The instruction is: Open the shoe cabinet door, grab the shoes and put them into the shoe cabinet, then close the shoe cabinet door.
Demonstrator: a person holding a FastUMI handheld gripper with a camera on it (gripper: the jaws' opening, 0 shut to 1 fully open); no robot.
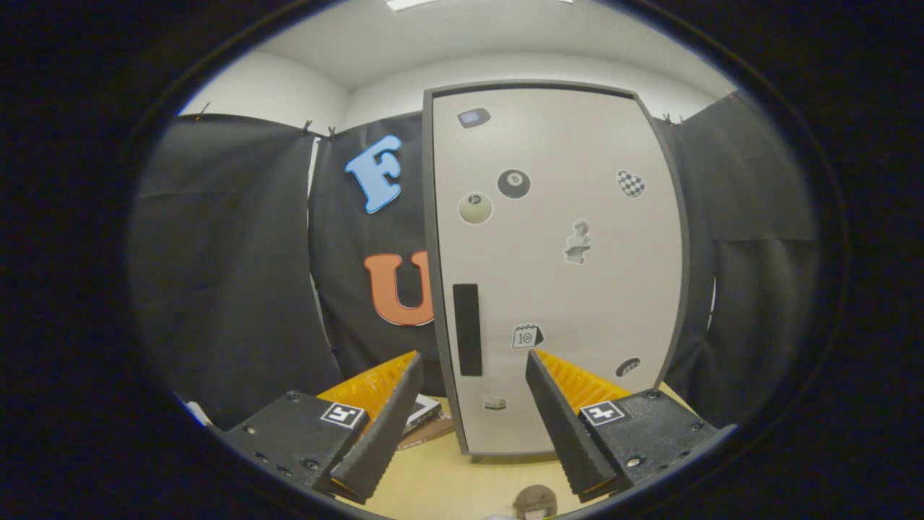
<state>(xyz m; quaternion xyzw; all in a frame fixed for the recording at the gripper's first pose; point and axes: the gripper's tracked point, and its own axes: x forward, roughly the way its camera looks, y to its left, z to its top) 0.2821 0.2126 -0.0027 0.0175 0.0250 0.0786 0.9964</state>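
Door-opening is the step in hand: hand-held gripper point(473, 375) gapes wide, empty, before the shut pale grey sticker-dotted cabinet door point(556, 267), next needing its black slot handle point(467, 329).

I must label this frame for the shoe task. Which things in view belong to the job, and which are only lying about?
For the job:
- shoe cabinet, door shut
- dark handle
- gripper, fingers open, holding nothing

Lying about:
- stickers on the door
- dark flat item beside the cabinet
- round thing on the table

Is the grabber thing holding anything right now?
No, nothing. The hand-held gripper is open, its fingers spread apart in front of the closed light grey shoe cabinet door, near its black rectangular handle, touching neither.
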